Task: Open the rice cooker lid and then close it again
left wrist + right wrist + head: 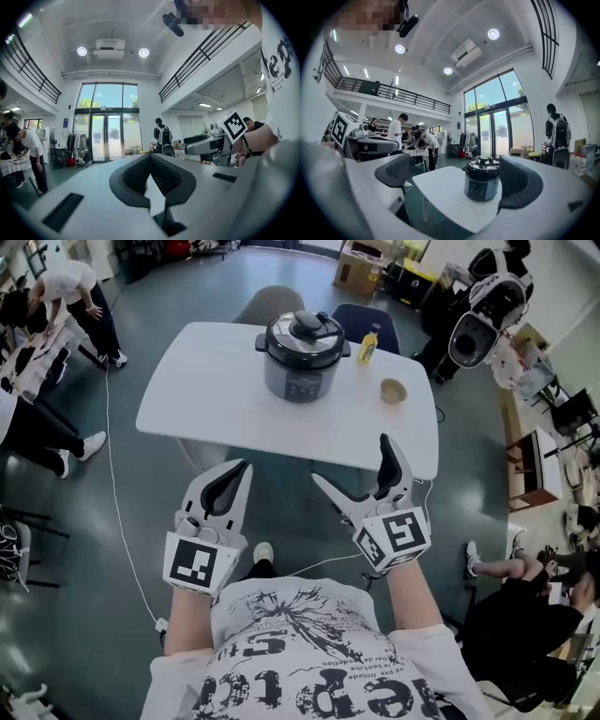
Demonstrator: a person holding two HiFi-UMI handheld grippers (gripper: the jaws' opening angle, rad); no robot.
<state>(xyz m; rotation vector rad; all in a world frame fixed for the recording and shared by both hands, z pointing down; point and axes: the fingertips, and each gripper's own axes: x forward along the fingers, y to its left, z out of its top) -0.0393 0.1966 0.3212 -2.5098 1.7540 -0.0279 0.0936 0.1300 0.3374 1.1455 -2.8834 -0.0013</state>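
Observation:
The dark rice cooker [302, 357] stands with its lid down at the far middle of the white table [206, 390]. Both grippers hover short of the table's near edge, touching nothing. My left gripper [239, 472] is shut and empty; in the left gripper view its pads [136, 176] meet, and it is aimed up at the hall. My right gripper [351, 458] is open. In the right gripper view, the cooker [482, 180] shows at a distance between the spread fingers [393, 171].
A yellow bottle [367, 345] and a small tan bowl [393, 390] stand right of the cooker. Two chairs [272, 298] are behind the table. People [80, 296] work at the left, and one person [525, 615] sits at the right. A cable [117, 521] runs across the floor.

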